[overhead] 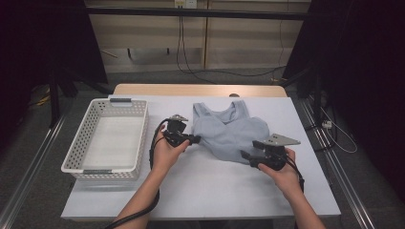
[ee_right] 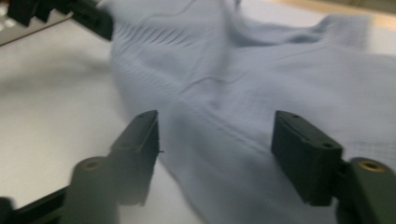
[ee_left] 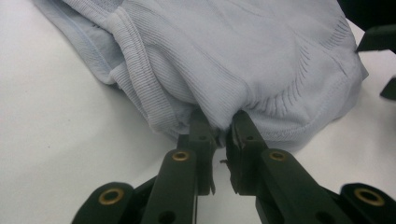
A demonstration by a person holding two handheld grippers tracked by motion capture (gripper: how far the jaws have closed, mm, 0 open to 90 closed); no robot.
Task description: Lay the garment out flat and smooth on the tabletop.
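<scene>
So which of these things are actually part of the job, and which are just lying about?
In use:
- pale blue top
- left gripper, pinching its hem
- right gripper, jaws open at its edge

Lying about:
- white basket, beside the top
- cables on the floor

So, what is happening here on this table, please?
A person is handling a pale blue garment that lies on the white table, with a hand-held gripper in each hand. The left hand-held gripper is shut on the garment's edge, with folded fabric pinched between its jaws. The right hand-held gripper is open at the opposite edge; the cloth lies between its jaws, but the pads do not press on it. A white perforated basket stands to the left, with nothing visible in it.
</scene>
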